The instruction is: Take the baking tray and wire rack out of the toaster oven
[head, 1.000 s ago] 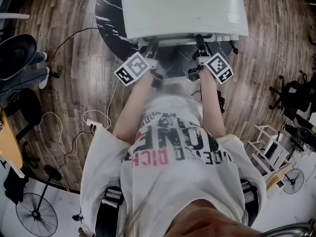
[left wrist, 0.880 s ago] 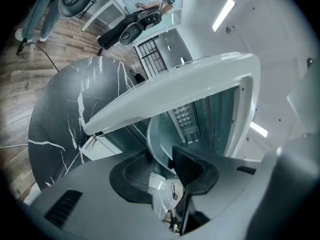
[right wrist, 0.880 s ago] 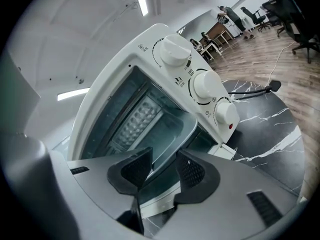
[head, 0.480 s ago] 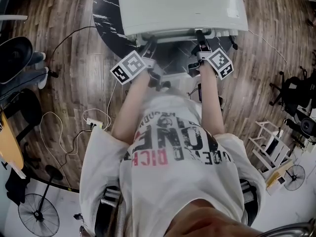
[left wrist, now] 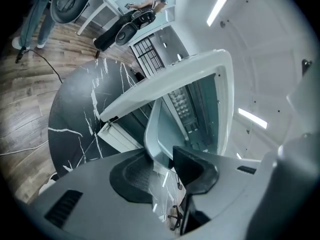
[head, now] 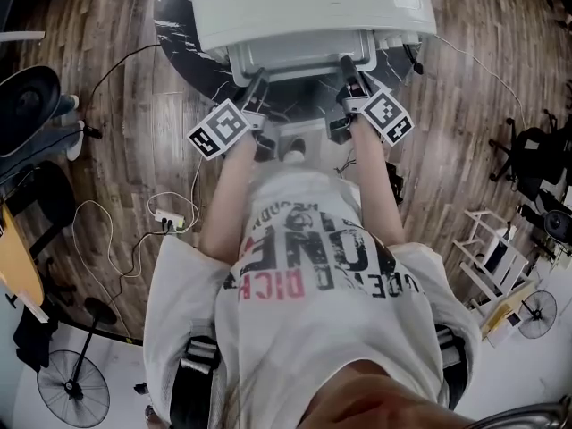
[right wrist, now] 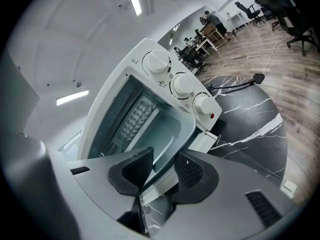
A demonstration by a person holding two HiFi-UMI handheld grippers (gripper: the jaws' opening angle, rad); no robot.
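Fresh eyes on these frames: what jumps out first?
The white toaster oven on the round black marble table, top centre of the head view, with the baking tray slid partway out of its opening. The left gripper and right gripper each clamp the tray's near rim, one towards each corner; the left's jaws have just eased a little wider, rim between them.

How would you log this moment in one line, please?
phase: baking tray part-way out of toaster oven | left tool: shut on its rim, jaws just eased wider | right tool: shut on its rim
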